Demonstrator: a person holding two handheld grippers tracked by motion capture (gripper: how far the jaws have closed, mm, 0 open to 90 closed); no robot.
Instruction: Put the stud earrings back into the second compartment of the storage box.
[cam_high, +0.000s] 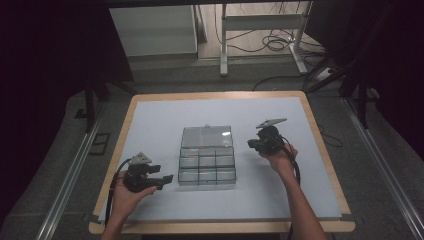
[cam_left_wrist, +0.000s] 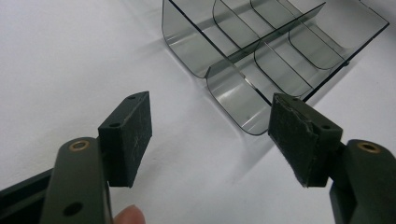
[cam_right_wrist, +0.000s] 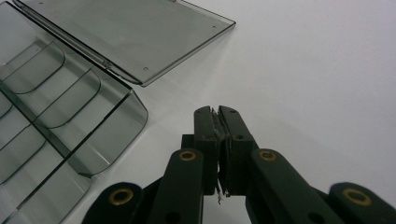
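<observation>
A clear smoky plastic compartment box lies open mid-table, its flat lid folded back on the far side. Its compartments look empty. My left gripper is held just left of the box's near corner, jaws wide open and aimed at it with nothing between them. My right gripper is held to the right of the box near the hinge line, its jaws pressed together with nothing between them. The box's tray and lid lie to its left in the right gripper view.
The box rests on a white sheet over a wood-edged table. Beyond the far edge stand a white table frame and floor cables. Metal rails run along both sides.
</observation>
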